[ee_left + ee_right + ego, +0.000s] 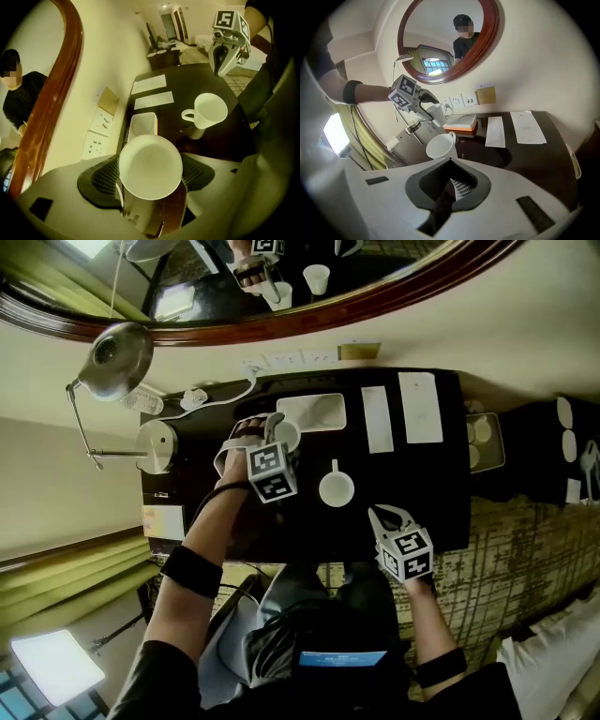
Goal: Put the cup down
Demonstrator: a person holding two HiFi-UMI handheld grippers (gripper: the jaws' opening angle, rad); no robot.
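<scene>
White cup (150, 166) gripped by left hand-held gripper (277, 437) | right hand-held gripper (382, 517) closed | mug (337, 488) near

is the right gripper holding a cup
No, the right gripper has its jaws shut with nothing between them; the white mug stands free on the table.

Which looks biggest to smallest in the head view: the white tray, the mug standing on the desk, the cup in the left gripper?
1. white tray
2. mug
3. cup

The last two are unsure: the left gripper hides part of the cup, which is held up nearer the camera.
</scene>
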